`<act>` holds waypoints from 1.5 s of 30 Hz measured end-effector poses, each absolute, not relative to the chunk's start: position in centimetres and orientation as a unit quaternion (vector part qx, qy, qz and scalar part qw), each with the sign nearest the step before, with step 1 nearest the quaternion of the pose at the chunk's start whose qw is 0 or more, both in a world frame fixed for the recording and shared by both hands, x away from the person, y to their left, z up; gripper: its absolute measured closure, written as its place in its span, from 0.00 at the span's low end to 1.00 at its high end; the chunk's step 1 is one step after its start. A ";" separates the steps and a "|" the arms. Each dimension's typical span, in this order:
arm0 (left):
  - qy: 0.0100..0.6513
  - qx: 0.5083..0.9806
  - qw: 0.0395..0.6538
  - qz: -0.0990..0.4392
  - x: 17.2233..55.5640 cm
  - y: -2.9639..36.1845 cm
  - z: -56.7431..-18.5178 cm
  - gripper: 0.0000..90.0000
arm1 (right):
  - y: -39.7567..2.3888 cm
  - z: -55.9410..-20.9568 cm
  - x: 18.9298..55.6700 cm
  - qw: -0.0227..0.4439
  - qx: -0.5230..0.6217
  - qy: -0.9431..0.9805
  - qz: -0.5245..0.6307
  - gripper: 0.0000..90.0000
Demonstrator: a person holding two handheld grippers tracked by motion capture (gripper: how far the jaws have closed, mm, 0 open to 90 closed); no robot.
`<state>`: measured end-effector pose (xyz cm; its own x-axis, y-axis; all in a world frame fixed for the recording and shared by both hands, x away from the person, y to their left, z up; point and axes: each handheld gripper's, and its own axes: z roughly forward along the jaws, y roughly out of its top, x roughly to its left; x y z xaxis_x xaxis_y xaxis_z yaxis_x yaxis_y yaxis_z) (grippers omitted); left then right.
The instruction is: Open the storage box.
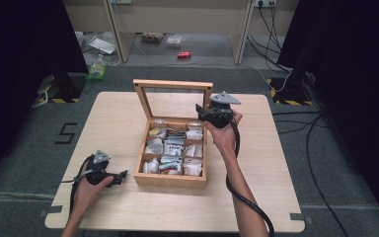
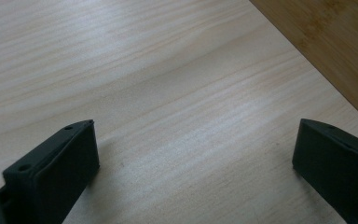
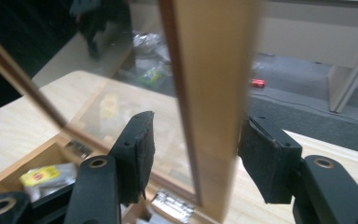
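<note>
Wooden box of tea packets, lid upright between right gripper parted jaws, left gripper jaws wide

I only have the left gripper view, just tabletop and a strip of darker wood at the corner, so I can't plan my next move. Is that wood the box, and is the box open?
Observer: Yes, that's the box. Its glass lid stands upright, fully open.
Operator: Where is the right gripper?
Observer: The right gripper is at the lid's right edge. Its jaws are on either side of the frame, and one pad is clearly off the wood.
Operator: What's inside the box?
Observer: Small packets fill its compartments.
</note>
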<state>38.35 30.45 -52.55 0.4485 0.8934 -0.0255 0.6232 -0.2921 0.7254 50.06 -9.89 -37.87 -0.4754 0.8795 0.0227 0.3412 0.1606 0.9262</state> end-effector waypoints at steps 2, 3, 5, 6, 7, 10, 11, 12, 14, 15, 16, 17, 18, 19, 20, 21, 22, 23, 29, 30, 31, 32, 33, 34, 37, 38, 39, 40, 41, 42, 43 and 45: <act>0.487 0.779 0.342 0.197 38.3 30.4 -52.5 0.00 | -10.5 -37.8 50.3 0.279 0.442 0.700 0.486 0.52; 0.487 0.779 0.342 0.197 38.3 30.4 -52.5 0.00 | -10.8 -37.8 50.4 0.280 0.448 0.695 0.487 0.52; 0.487 0.779 0.342 0.197 38.3 30.4 -52.5 0.00 | -11.2 -37.8 50.6 0.275 0.458 0.689 0.490 0.50; 0.487 0.779 0.342 0.197 38.3 30.4 -52.5 0.00 | -11.3 -37.8 50.7 0.275 0.459 0.688 0.491 0.50; 0.487 0.779 0.342 0.198 38.3 30.4 -52.5 0.00 | -11.1 -37.9 50.7 0.281 0.460 0.686 0.489 0.51; 0.486 0.779 0.342 0.198 38.3 30.4 -52.5 0.00 | -10.7 -38.0 50.9 0.288 0.470 0.681 0.482 0.52; 0.486 0.779 0.342 0.198 38.3 30.4 -52.5 0.00 | -10.7 -38.1 51.0 0.287 0.474 0.680 0.480 0.51; 0.486 0.779 0.342 0.198 38.3 30.4 -52.6 0.00 | -10.7 -38.1 51.1 0.285 0.477 0.679 0.480 0.51; 0.487 0.779 0.342 0.198 38.3 30.4 -52.5 0.00 | -10.7 -38.1 51.2 0.288 0.479 0.680 0.475 0.51; 0.486 0.779 0.342 0.198 38.3 30.4 -52.6 0.00 | -10.7 -38.1 51.2 0.294 0.483 0.680 0.466 0.53; 0.486 0.779 0.342 0.198 38.3 30.4 -52.6 0.00 | -10.7 -38.1 51.2 0.294 0.483 0.680 0.466 0.53; 0.486 0.779 0.342 0.198 38.3 30.4 -52.6 0.00 | -11.1 -38.4 51.4 0.304 0.495 0.679 0.450 0.52; 0.486 0.779 0.342 0.198 38.3 30.4 -52.6 0.00 | -11.4 -38.6 51.5 0.301 0.503 0.675 0.448 0.52; 0.486 0.779 0.342 0.198 38.3 30.4 -52.6 0.00 | -11.4 -38.6 51.5 0.301 0.503 0.675 0.448 0.52; 0.486 0.779 0.342 0.198 38.3 30.5 -52.6 0.00 | -12.2 -39.0 51.5 0.293 0.514 0.668 0.452 0.52; 0.486 0.779 0.342 0.198 38.3 30.5 -52.6 0.00 | -12.5 -39.3 51.4 0.289 0.516 0.666 0.455 0.52; 0.486 0.779 0.342 0.198 38.3 30.5 -52.6 0.00 | -12.7 -39.5 51.3 0.283 0.517 0.666 0.458 0.52; 0.486 0.779 0.342 0.198 38.3 30.5 -52.6 0.00 | -12.8 -39.7 51.1 0.280 0.514 0.668 0.460 0.52; 0.486 0.780 0.342 0.198 38.3 30.5 -52.6 0.00 | -13.4 -40.3 50.1 0.261 0.493 0.683 0.472 0.52; 0.486 0.779 0.342 0.198 38.3 30.5 -52.6 0.00 | -13.4 -40.4 50.0 0.259 0.491 0.685 0.472 0.52; 0.486 0.779 0.342 0.198 38.3 30.5 -52.6 0.00 | -13.5 -40.4 49.8 0.256 0.490 0.686 0.473 0.52; 0.486 0.779 0.342 0.198 38.3 30.5 -52.6 0.00 | -13.6 -40.4 49.7 0.255 0.488 0.688 0.473 0.52; 0.486 0.779 0.342 0.198 38.3 30.5 -52.6 0.00 | -13.6 -40.4 49.5 0.252 0.487 0.689 0.474 0.52; 0.486 0.780 0.342 0.198 38.3 30.5 -52.6 0.00 | -13.6 -40.3 49.3 0.250 0.485 0.692 0.473 0.53; 0.486 0.779 0.342 0.198 38.3 30.5 -52.6 0.00 | -13.5 -40.3 48.6 0.244 0.477 0.699 0.474 0.53; 0.486 0.779 0.342 0.198 38.3 30.5 -52.6 0.00 | -13.4 -40.3 48.4 0.241 0.474 0.701 0.476 0.53; 0.486 0.779 0.342 0.198 38.3 30.5 -52.6 0.00 | -13.3 -40.3 48.2 0.238 0.471 0.703 0.476 0.53; 0.486 0.779 0.342 0.198 38.3 30.5 -52.6 0.00 | -13.2 -40.3 48.0 0.235 0.469 0.706 0.476 0.53; 0.486 0.780 0.342 0.198 38.3 30.5 -52.5 0.00 | -13.1 -40.3 47.8 0.233 0.466 0.708 0.477 0.53; 0.486 0.780 0.342 0.198 38.3 30.5 -52.5 0.00 | -13.1 -40.3 47.6 0.230 0.463 0.710 0.479 0.53; 0.486 0.780 0.342 0.198 38.3 30.5 -52.5 0.00 | -13.0 -40.4 47.4 0.226 0.460 0.711 0.481 0.53; 0.486 0.780 0.342 0.198 38.3 30.5 -52.5 0.00 | -12.8 -40.5 47.0 0.220 0.457 0.715 0.481 0.53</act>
<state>38.29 30.47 -52.55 0.4490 0.8932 -0.0244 0.6230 -0.2934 0.7251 46.95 -12.77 -40.47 -0.4858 0.8652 0.1245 0.4407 0.1194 0.8897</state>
